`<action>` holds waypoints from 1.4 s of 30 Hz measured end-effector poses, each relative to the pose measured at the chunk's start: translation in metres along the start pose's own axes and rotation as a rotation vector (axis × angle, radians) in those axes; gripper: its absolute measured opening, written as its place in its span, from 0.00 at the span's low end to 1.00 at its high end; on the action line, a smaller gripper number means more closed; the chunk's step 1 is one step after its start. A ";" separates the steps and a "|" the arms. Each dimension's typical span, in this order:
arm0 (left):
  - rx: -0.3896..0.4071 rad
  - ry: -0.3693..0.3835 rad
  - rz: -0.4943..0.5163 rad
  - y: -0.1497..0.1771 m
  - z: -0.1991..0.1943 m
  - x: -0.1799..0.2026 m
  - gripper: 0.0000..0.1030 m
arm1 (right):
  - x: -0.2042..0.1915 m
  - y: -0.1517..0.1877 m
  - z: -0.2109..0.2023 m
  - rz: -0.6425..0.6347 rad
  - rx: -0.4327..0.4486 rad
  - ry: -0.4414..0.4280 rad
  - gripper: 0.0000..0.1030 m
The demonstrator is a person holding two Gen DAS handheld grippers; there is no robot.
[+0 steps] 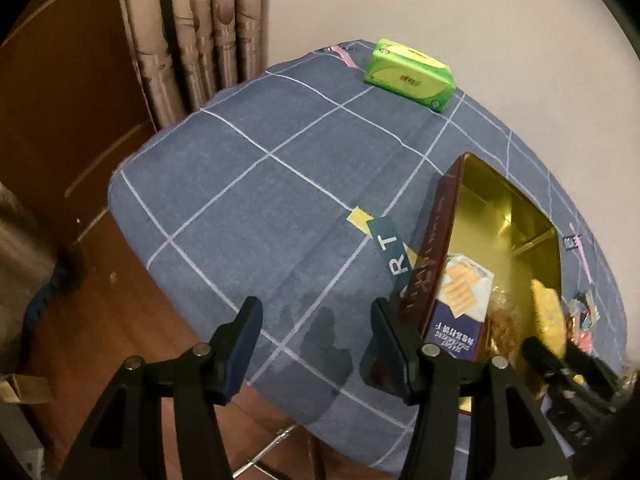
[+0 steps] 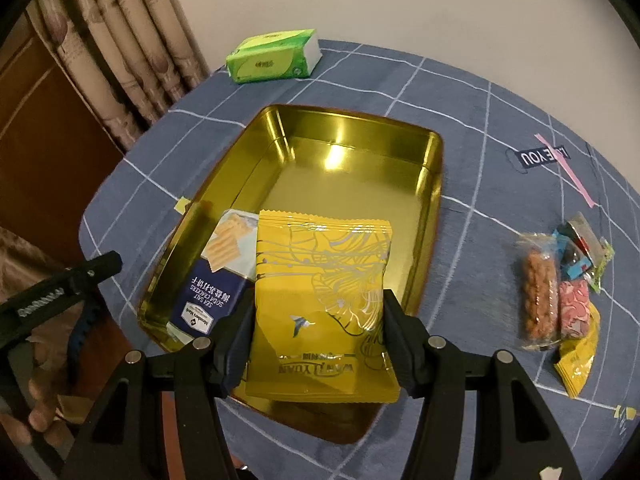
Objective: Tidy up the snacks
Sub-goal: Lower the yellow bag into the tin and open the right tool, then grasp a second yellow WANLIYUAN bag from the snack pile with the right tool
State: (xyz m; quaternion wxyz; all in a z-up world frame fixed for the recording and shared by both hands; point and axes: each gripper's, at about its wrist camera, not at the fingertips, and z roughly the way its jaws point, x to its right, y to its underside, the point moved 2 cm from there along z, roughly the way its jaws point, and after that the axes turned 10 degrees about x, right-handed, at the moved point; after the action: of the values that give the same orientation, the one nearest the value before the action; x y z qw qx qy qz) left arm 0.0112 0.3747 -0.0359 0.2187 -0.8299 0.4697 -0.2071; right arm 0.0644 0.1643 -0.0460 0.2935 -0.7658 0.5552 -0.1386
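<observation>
right hand-held gripper (image 2: 316, 344) grasps the light, crinkly yellow packet (image 2: 320, 300) by its near side edges; left hand-held gripper (image 1: 316, 344) released, empty.

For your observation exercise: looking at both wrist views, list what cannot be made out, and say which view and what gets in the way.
- Cracker pack: right wrist view, its right side is covered by the yellow pouch that the right gripper grips.
- Snack pile: right wrist view, small wrappers overlap and blur; kinds and labels unreadable.
- Tin: left wrist view, near end hidden by the right gripper, blurred.
- Left gripper: nothing between its fingers.
</observation>
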 end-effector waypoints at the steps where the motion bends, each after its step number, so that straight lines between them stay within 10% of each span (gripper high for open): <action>1: -0.001 0.005 0.000 0.000 -0.001 0.001 0.56 | -0.002 0.000 0.003 0.002 -0.004 0.008 0.53; 26: -0.040 0.015 0.002 0.008 0.007 0.004 0.56 | -0.011 0.008 -0.017 -0.081 0.032 0.032 0.67; 42: -0.034 0.015 0.011 0.007 0.006 0.006 0.56 | 0.216 0.038 -0.054 0.274 -0.008 0.361 0.69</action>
State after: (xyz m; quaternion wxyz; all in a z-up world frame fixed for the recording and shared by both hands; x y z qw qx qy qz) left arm 0.0130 0.3671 -0.0441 0.2021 -0.8293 0.4793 -0.2042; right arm 0.0804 -0.0612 -0.0511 0.2026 -0.6473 0.6979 -0.2300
